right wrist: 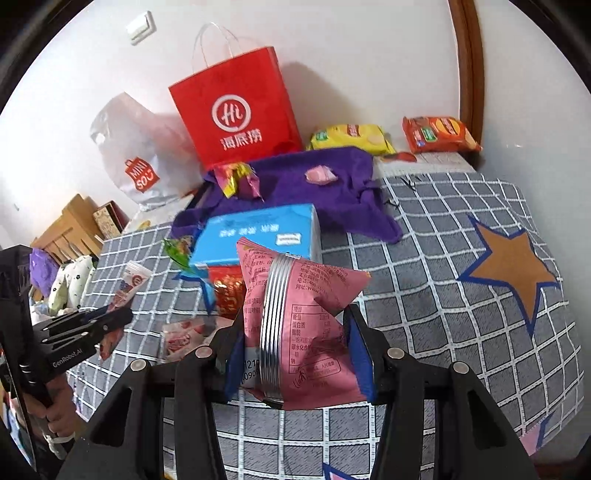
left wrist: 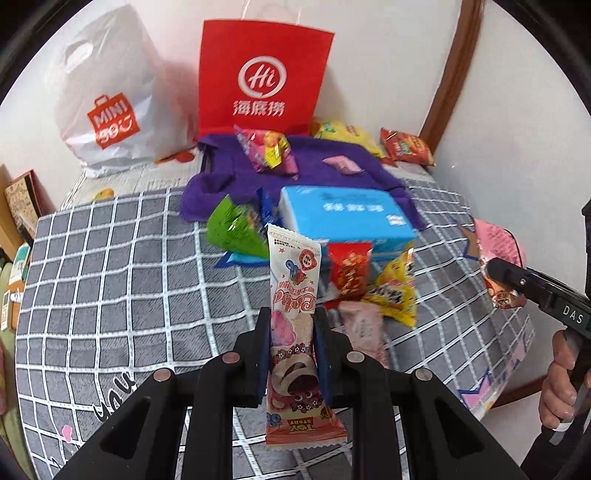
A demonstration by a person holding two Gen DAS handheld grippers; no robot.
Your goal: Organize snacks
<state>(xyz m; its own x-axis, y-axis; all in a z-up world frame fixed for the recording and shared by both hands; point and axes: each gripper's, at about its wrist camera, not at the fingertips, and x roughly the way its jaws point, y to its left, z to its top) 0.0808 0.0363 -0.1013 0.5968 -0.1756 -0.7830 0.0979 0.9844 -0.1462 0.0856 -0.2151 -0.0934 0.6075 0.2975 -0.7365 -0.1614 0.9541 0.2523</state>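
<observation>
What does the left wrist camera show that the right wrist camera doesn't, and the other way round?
Only the left wrist view shows the front of the long strawberry snack bar clamped in the left gripper.

Only the right wrist view shows the wall switch and the brown star on the checked cover.

Both show the red paper bag, the white plastic bag, the purple cloth, the blue box, and the pink packet in the right gripper.

"Hi" on red bag (left wrist: 263, 74), "MINISO" on white bag (left wrist: 110, 107)
</observation>
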